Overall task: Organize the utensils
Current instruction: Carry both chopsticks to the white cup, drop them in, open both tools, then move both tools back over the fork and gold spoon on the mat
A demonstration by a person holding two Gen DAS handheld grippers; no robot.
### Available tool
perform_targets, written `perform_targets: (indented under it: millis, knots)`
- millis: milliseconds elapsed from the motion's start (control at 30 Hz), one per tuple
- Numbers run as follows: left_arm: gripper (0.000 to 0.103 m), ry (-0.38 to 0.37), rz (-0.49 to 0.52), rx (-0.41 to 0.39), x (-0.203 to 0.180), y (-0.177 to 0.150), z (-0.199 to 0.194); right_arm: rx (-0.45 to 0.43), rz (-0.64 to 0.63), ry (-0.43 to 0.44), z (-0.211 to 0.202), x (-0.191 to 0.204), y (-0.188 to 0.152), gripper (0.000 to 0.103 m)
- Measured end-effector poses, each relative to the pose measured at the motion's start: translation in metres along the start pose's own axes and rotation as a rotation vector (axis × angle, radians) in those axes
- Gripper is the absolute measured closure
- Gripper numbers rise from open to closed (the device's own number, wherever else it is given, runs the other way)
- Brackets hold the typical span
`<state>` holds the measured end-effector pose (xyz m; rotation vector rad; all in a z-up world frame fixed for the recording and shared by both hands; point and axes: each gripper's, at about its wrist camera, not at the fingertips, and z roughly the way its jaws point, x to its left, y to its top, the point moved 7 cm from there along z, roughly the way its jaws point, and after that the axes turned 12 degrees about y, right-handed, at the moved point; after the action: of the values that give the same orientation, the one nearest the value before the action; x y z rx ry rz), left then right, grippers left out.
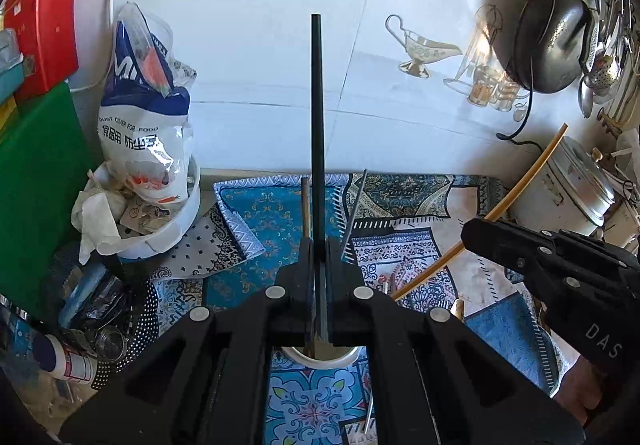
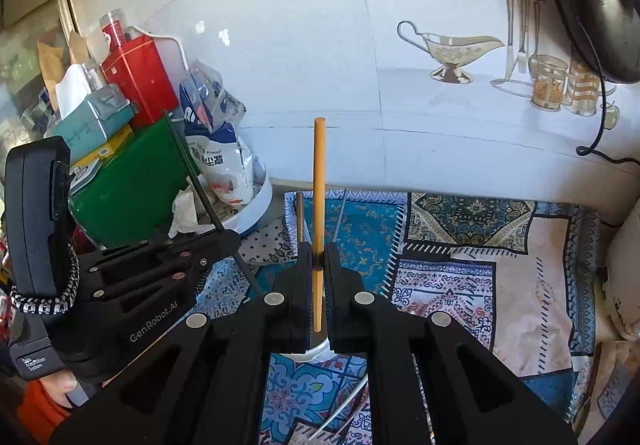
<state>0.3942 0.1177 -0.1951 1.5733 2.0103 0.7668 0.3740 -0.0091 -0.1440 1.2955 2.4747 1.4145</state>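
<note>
The left gripper pinched a long black chopstick; the right gripper pinched a tan wooden chopstick. Below both, probably, sat a white cup, so neither was deposited yet.

This is a home kitchen: a black wok and ladles hang on the white tiled wall, beside a metal pot.

bag in bowl, left | cloth centre | pot right
</note>
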Motion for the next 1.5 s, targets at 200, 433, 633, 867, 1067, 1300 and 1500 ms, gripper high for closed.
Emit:
perform_targets:
  millis: [200,433,633,867,1067,1300,1500]
  knots:
    - [0.100,-0.002,0.024,0.087,0.007,-0.019,0.033,0.076,0.016,-0.012,0.034,-0.002,-0.016,0.098]
    - [0.100,-0.018,0.024,0.164,0.011,-0.036,0.060,0.159,0.046,-0.041,0.062,-0.014,-0.034,0.098]
    - [0.100,-0.023,0.026,0.187,0.011,-0.039,0.067,0.194,0.049,-0.054,0.073,-0.017,-0.037,0.098]
    - [0.099,-0.012,0.015,0.175,0.011,-0.034,0.059,0.212,0.046,-0.054,0.071,-0.017,-0.038,0.085]
    - [0.094,0.006,0.007,0.144,0.008,-0.029,0.041,0.178,0.025,-0.064,0.053,-0.016,-0.035,0.074]
    - [0.081,0.030,0.007,0.096,-0.007,-0.024,0.017,0.127,0.000,-0.090,0.020,-0.024,-0.031,0.069]
    - [0.068,0.024,0.007,0.068,-0.033,-0.023,0.002,0.094,0.000,-0.113,-0.010,-0.043,-0.034,0.065]
